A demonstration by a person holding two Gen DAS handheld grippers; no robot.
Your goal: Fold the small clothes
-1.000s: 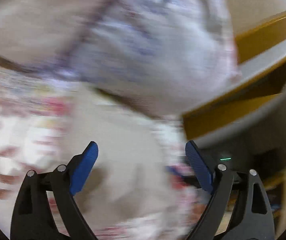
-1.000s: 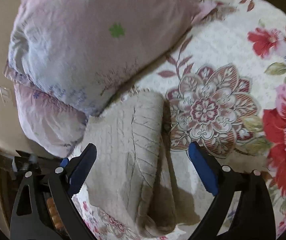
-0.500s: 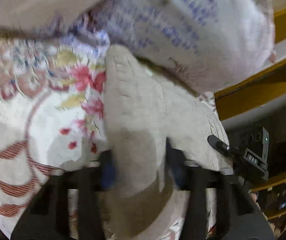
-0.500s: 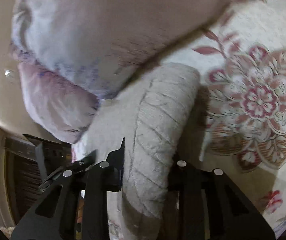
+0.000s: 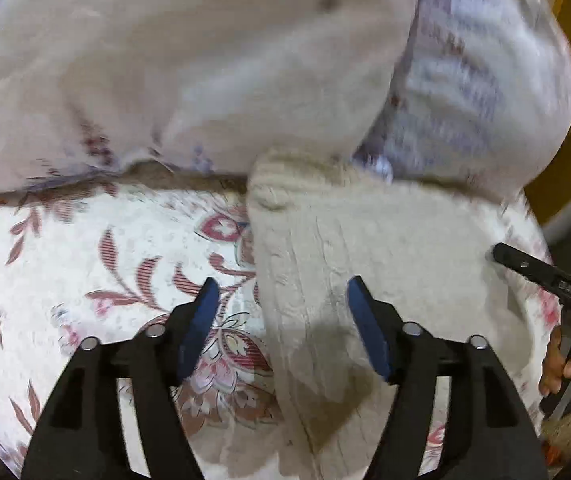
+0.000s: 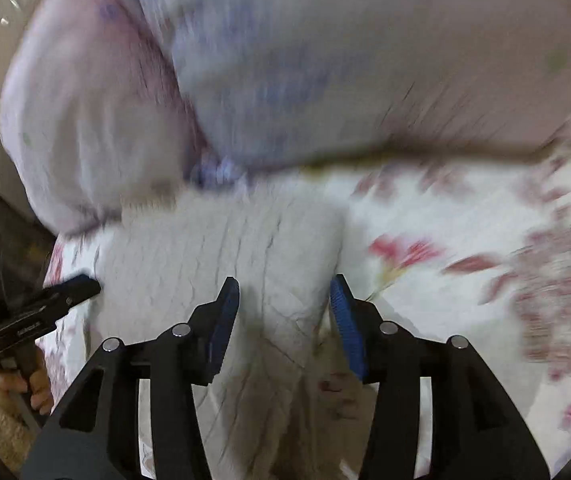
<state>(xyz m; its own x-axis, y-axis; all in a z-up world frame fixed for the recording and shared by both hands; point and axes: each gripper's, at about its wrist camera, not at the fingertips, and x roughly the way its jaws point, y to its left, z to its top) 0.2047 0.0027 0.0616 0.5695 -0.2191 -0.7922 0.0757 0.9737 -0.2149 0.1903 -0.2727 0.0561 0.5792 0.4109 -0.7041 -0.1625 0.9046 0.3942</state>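
Left gripper (image 5: pixel 281 320) and right gripper (image 6: pixel 284 312) both spread wide over the beige knit garment (image 5: pixel 365 248), gripping nothing. Lettering on either tool is unreadable

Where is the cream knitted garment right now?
The cream knitted garment lies on the floral bedspread, its far end against the pale pillows.

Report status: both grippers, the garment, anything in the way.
Left gripper open, right gripper open, neither gripping. Beige knit garment lying folded on floral bedspread. Pillows crowd its far edge.
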